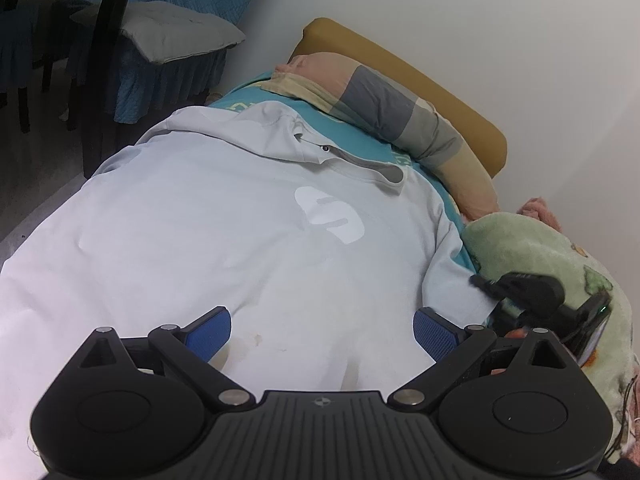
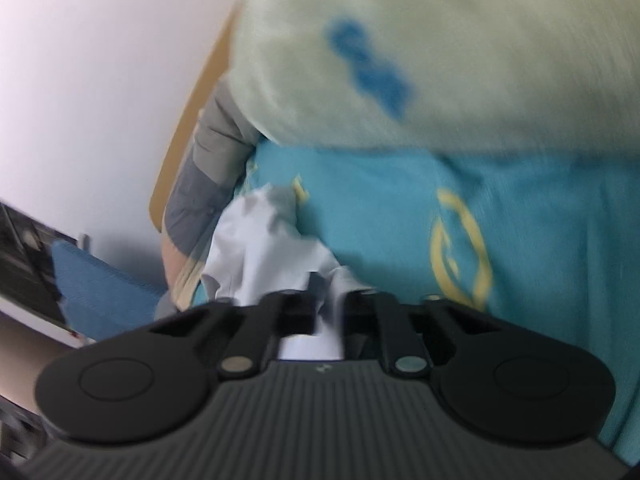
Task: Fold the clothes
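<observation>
- Hoodie (image 1: 240, 248) lies spread flat on the bed, on a teal sheet (image 1: 372, 148), hood (image 1: 304, 140) toward the pillow (image 1: 400, 116), pale print (image 1: 330, 214) facing up.
- Left claw (image 1: 322, 334) is wide, blue pads (image 1: 214, 330) hovering over the hem area; nothing between the pads.
- Right claw (image 2: 328, 312) is closed to a narrow gap with white hoodie cloth pinched in it; bunched fabric rises ahead of the fingers. This view is motion-blurred, so which part it is (likely sleeve or side edge) is unclear.
- In the left view the right claw (image 1: 486, 284) sits at the hoodie's right edge, next to a green blanket (image 1: 540, 248).
- Handling, as judged: soft, light, limp knit; it will drape and wrinkle, not slippery, not fragile. The thicker hood and hem give more bulk.
- Best grips, as judged: seams, cuff, hem corner, shoulder; a pinch in the middle of the panel would just tent the cloth.
- Risk: the pinch could catch the sheet together with the hoodie, or drag the body askew while a sleeve is folded.
- Fold looks barely begun; the body lies fully open.
</observation>
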`<action>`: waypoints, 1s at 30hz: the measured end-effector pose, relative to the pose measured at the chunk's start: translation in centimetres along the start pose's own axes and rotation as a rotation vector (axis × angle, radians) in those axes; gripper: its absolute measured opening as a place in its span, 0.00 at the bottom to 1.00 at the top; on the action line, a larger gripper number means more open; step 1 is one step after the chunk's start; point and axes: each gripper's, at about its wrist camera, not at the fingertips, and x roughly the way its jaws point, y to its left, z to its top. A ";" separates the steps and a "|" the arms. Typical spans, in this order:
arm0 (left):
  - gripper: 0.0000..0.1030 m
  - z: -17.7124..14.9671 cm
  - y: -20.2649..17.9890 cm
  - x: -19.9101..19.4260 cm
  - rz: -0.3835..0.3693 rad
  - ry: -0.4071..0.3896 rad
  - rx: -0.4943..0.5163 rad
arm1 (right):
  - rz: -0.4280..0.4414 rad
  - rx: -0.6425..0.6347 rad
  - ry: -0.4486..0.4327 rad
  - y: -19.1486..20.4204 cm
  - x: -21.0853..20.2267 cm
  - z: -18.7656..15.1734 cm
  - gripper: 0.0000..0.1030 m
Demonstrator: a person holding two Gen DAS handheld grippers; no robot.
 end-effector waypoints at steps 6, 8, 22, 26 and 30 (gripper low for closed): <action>0.96 0.0 0.1 0.1 0.000 0.007 0.004 | -0.021 -0.335 -0.122 5.9 -3.4 3.2 0.04; 0.96 0.0 0.0 0.0 0.001 0.006 0.006 | -0.057 -0.398 -0.185 7.1 -4.7 5.4 0.04; 0.96 2.7 0.9 -2.9 0.071 -0.059 0.014 | -0.124 -0.793 -0.225 18.1 -5.6 6.2 0.04; 0.96 4.0 2.7 -5.2 0.137 -0.114 0.023 | -0.026 -0.950 -0.137 24.4 -3.4 -0.3 0.04; 0.96 4.9 5.0 -6.6 0.215 -0.154 -0.002 | 0.058 -1.118 -0.007 28.5 1.1 -9.4 0.04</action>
